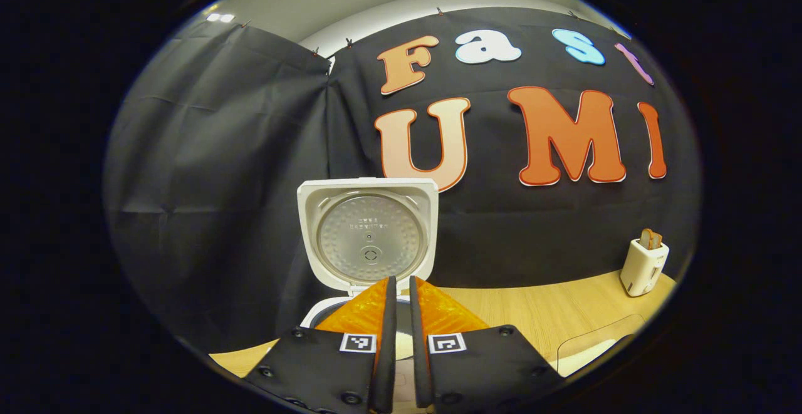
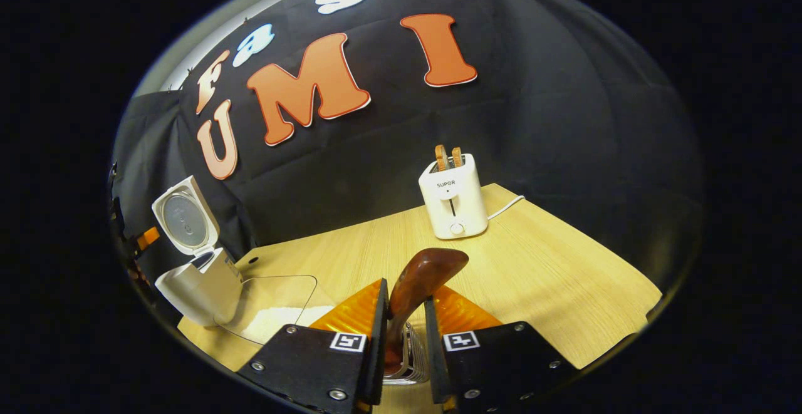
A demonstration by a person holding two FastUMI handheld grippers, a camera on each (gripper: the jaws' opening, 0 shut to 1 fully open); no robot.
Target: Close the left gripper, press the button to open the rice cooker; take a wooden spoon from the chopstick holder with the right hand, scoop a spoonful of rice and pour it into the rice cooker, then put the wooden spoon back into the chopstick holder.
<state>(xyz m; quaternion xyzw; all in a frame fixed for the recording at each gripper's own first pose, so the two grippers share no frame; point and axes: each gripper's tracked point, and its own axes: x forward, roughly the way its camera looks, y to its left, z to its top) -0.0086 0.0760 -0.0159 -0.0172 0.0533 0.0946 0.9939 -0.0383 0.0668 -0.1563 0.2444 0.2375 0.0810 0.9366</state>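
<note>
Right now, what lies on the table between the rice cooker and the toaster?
In the right gripper view, a clear container of rice sits beside the rice cooker; from there to the toaster the table is bare.

The left gripper (image 1: 401, 282) covers the rice cooker's (image 1: 326, 314) pot opening. The clear rice container (image 1: 595, 346) runs off the edge. The wooden spoon's (image 2: 423, 276) handle and the metal chopstick holder (image 2: 410, 354) sit mostly hidden between the right gripper's fingers (image 2: 376, 332).
</note>
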